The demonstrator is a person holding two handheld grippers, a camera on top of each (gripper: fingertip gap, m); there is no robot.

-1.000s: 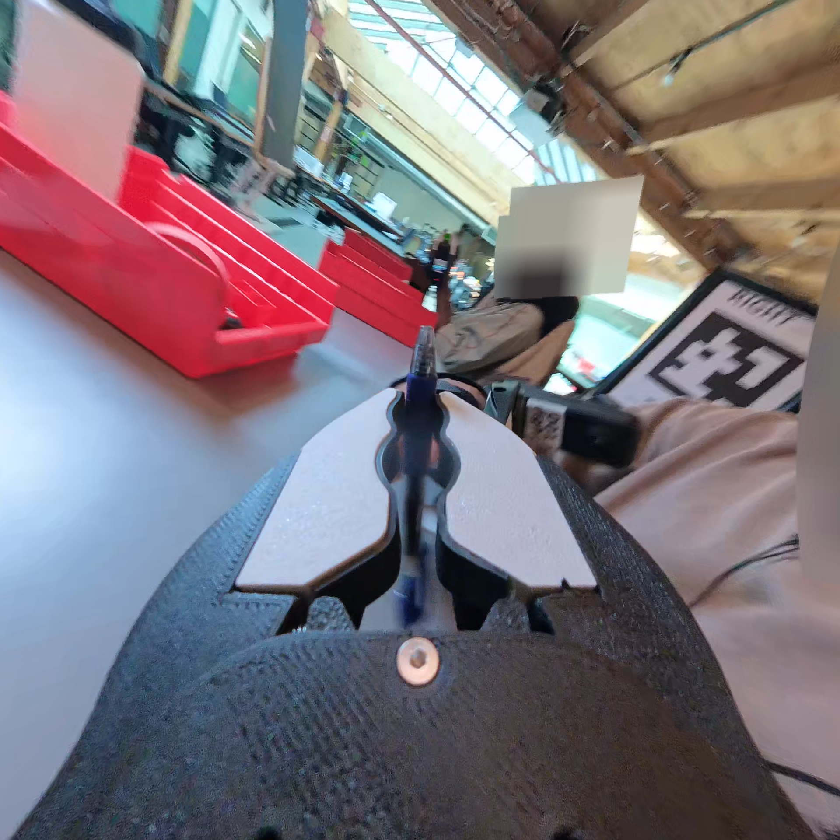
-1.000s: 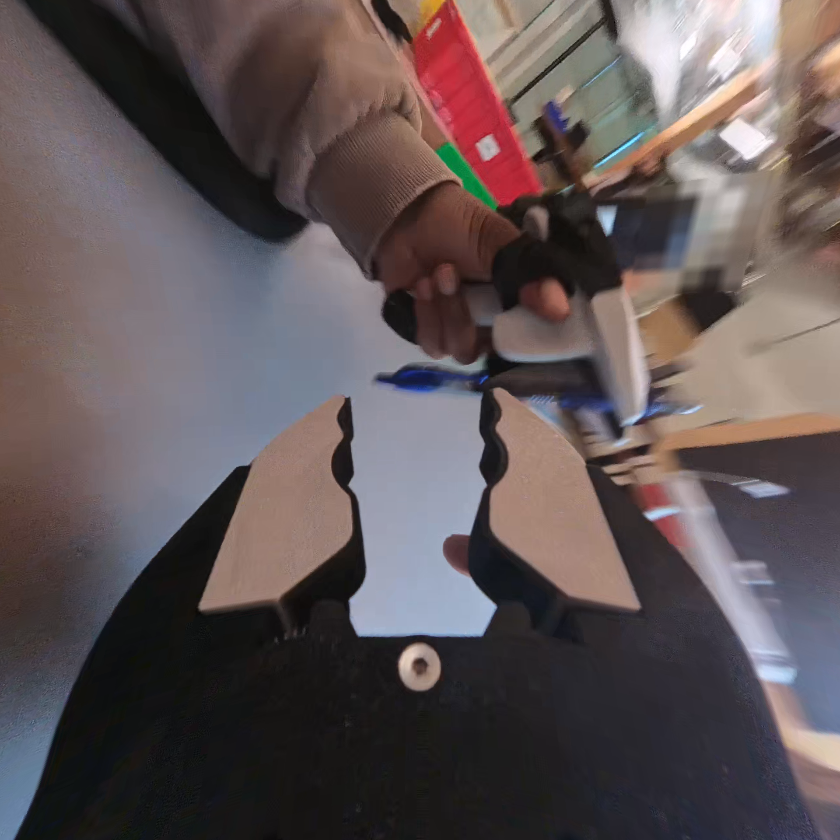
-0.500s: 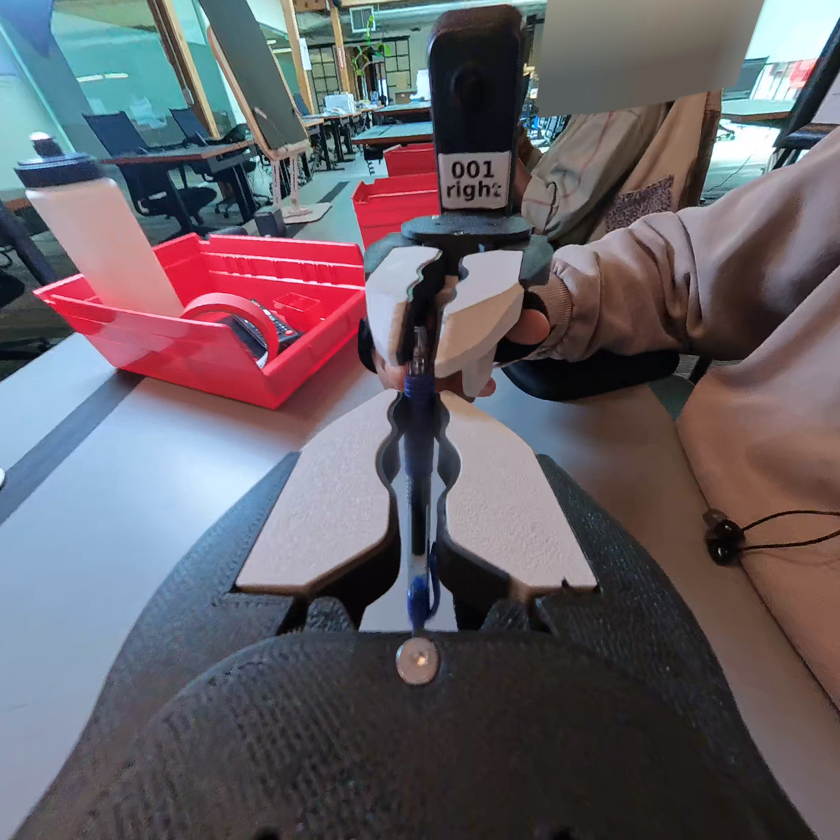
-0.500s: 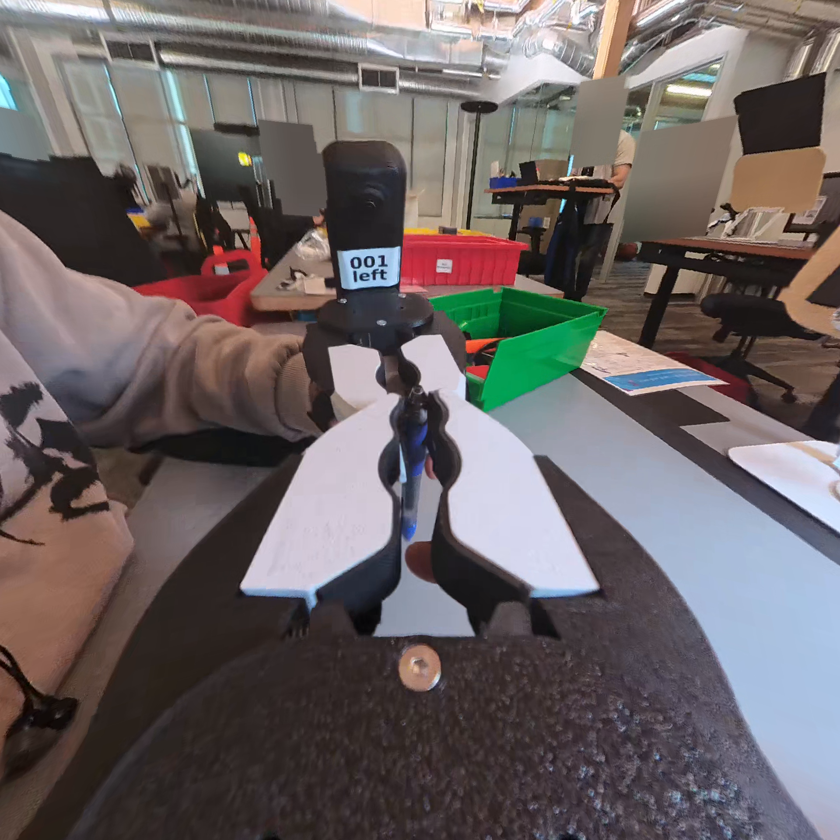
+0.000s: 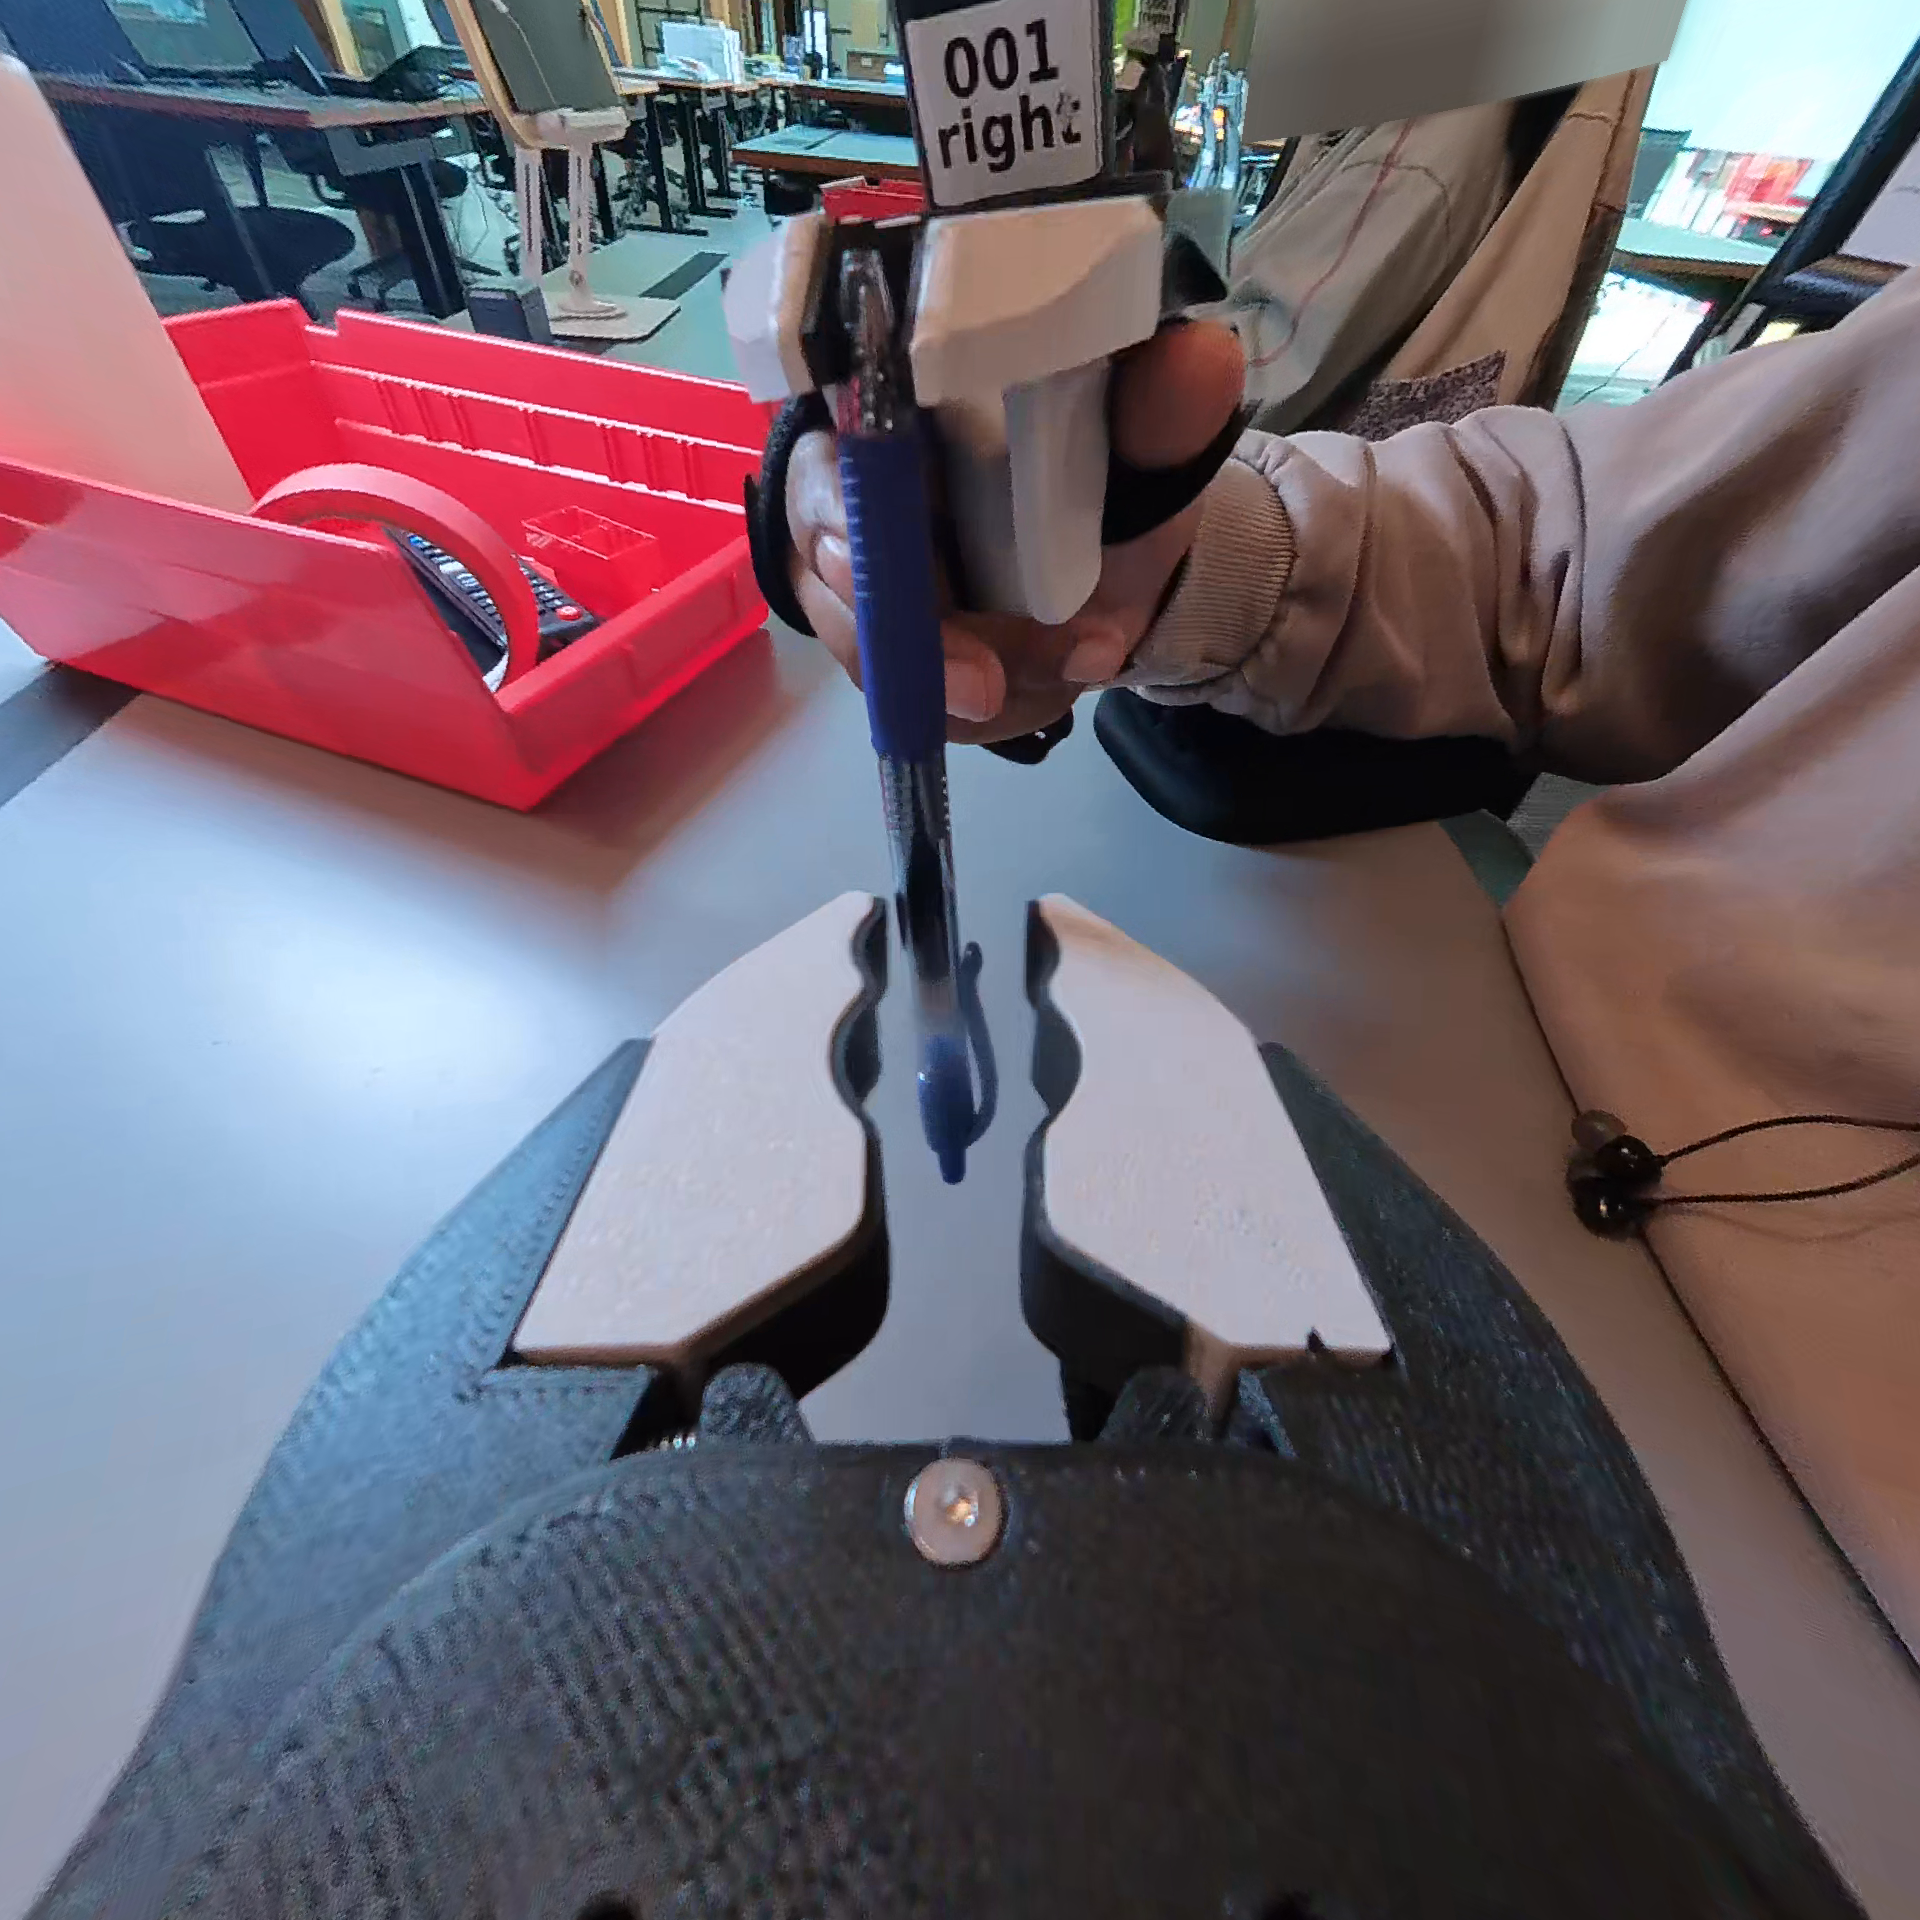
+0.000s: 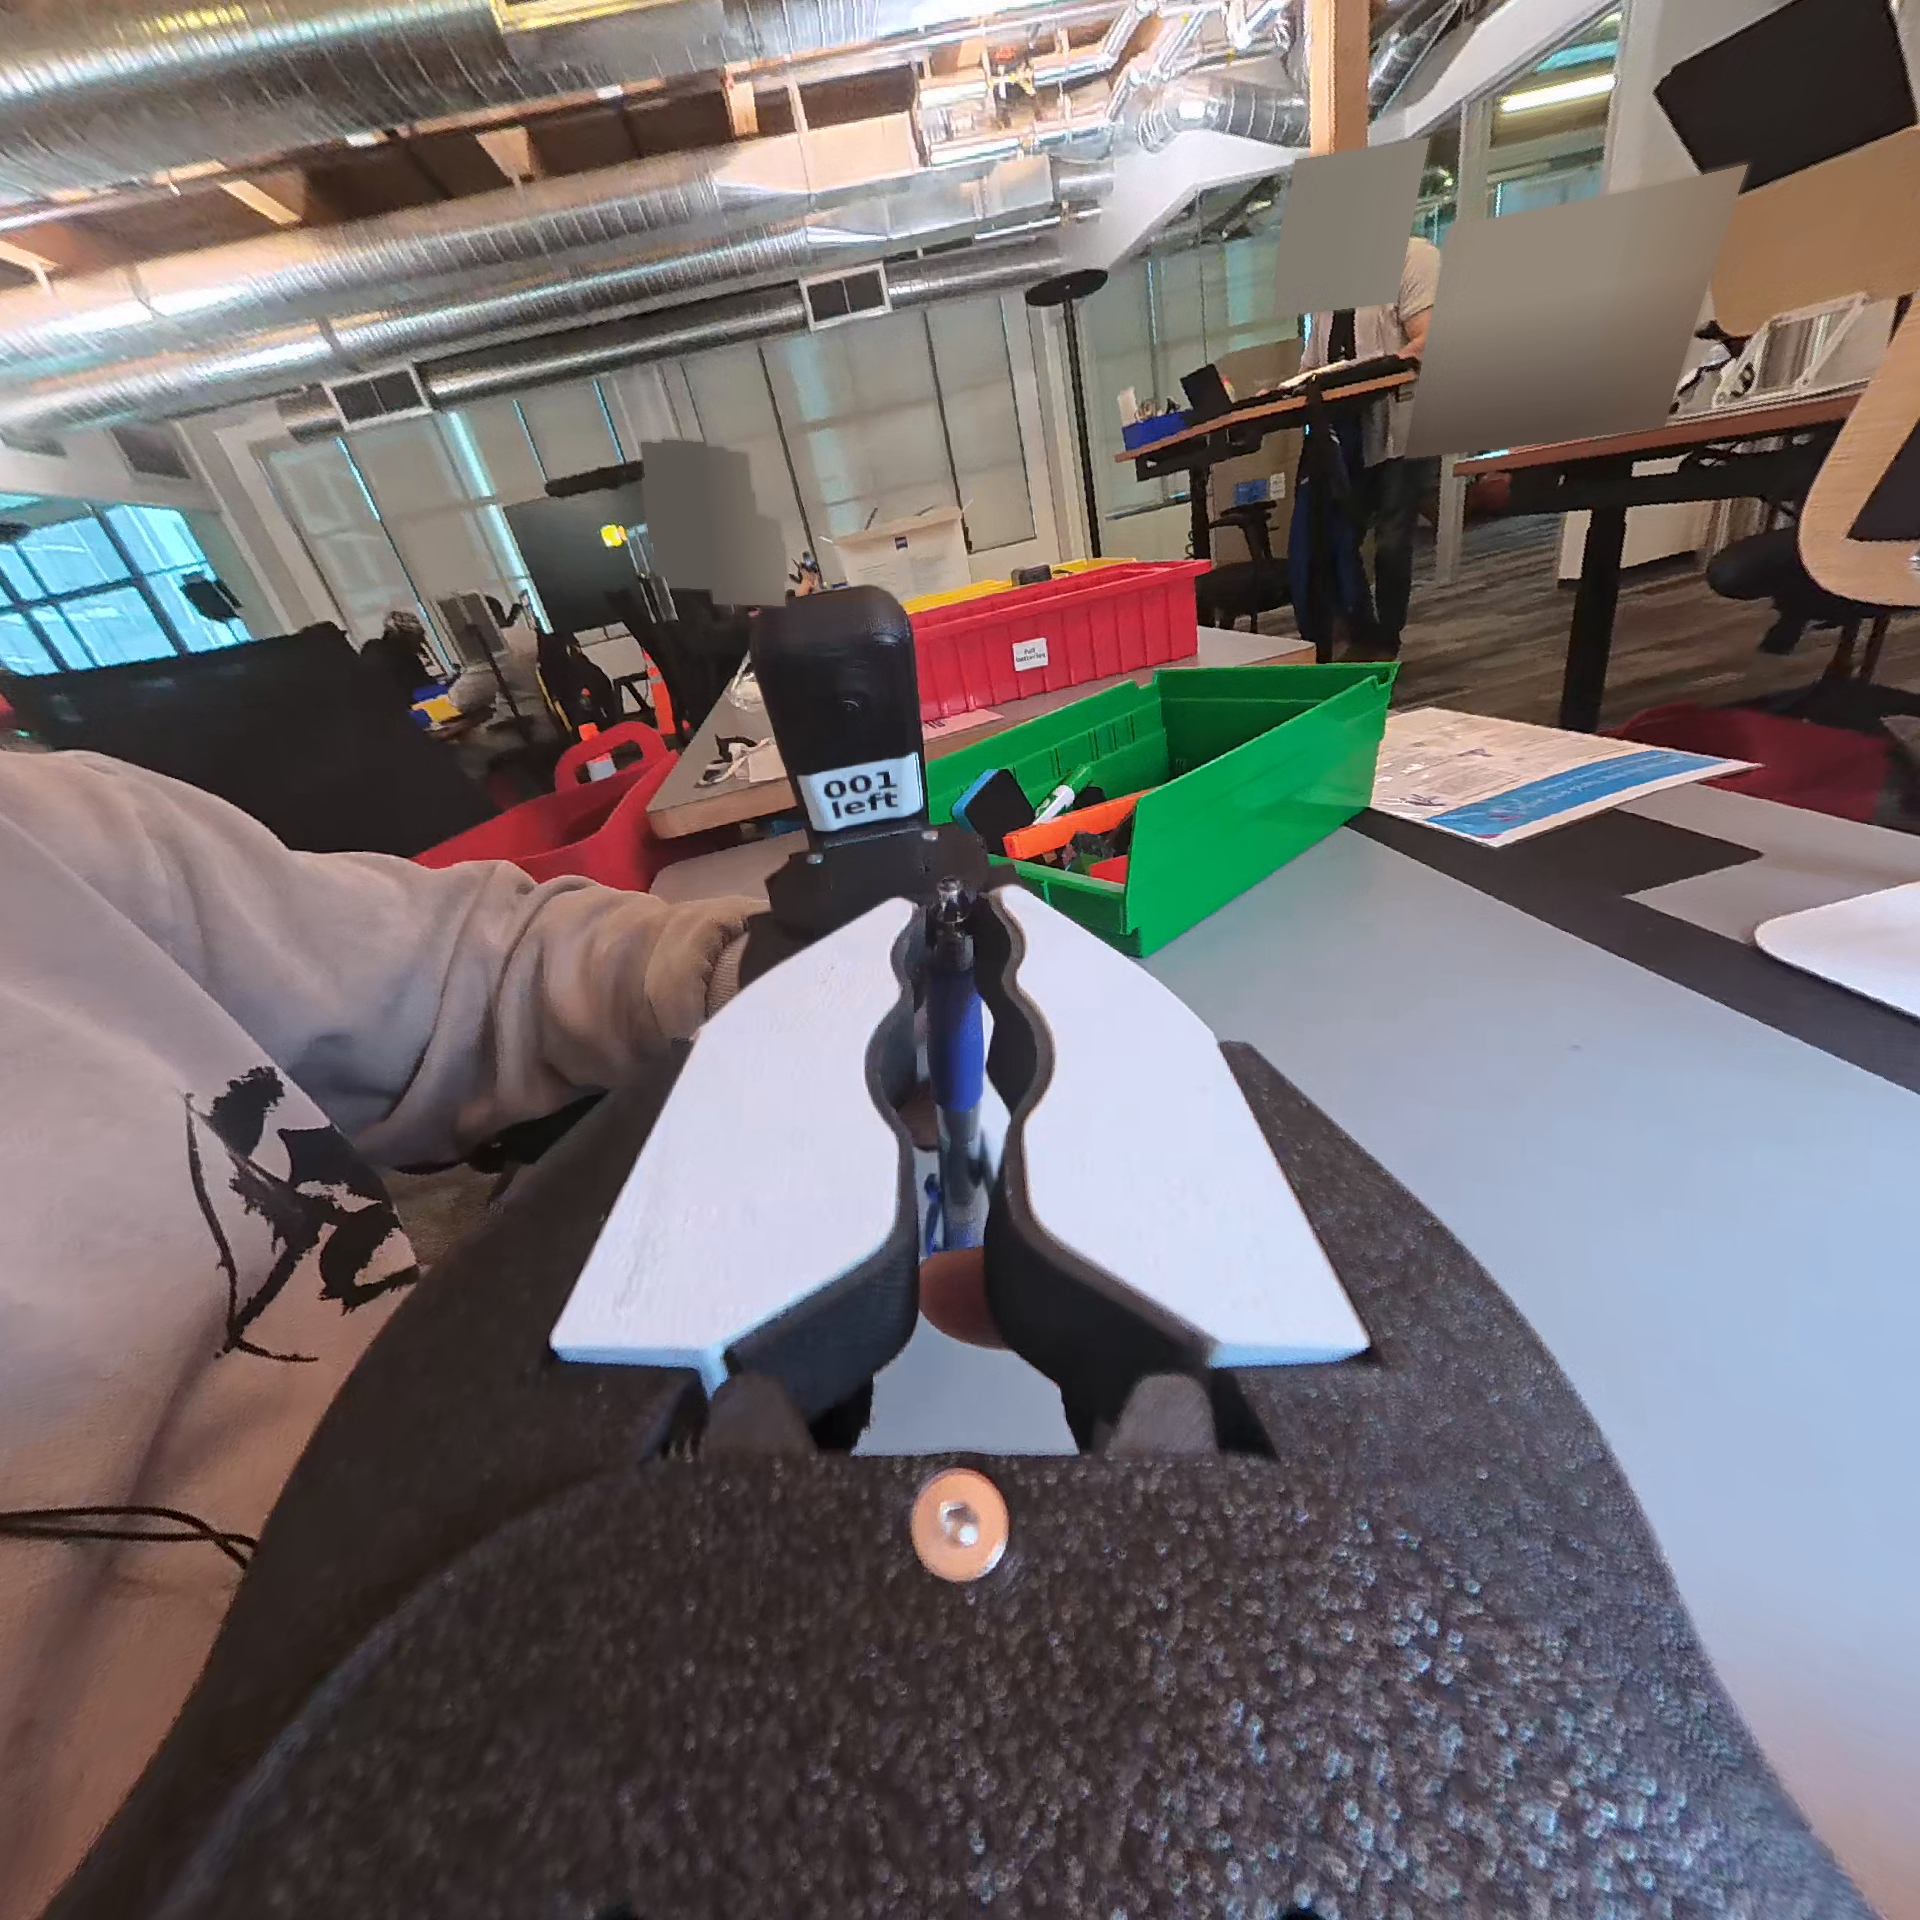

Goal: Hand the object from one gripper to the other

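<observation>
1. The right gripper (image 6: 956, 914), white-padded and black-bodied, is clamped on the slim blue plastic pen (image 5: 894, 582).
2. The left gripper (image 5: 956, 914) stands parted; the pen's clip end hangs between its pads, apparently untouched.
3. Draw the left gripper straight back from the pen, without brushing it.

A white rectangular sticker (image 5: 1006, 99) with black printed characters sits on the black camera post above the right gripper (image 5: 868, 301). A matching white sticker (image 6: 861, 796) sits on the left gripper's black camera post. Farther off, a small white label (image 6: 1030, 654) marks the long red plastic bin (image 6: 1081, 627), and a printed white-and-blue paper sheet (image 6: 1538, 769) lies on the far right of the grey counter (image 6: 1558, 1143); neither is legible.
</observation>
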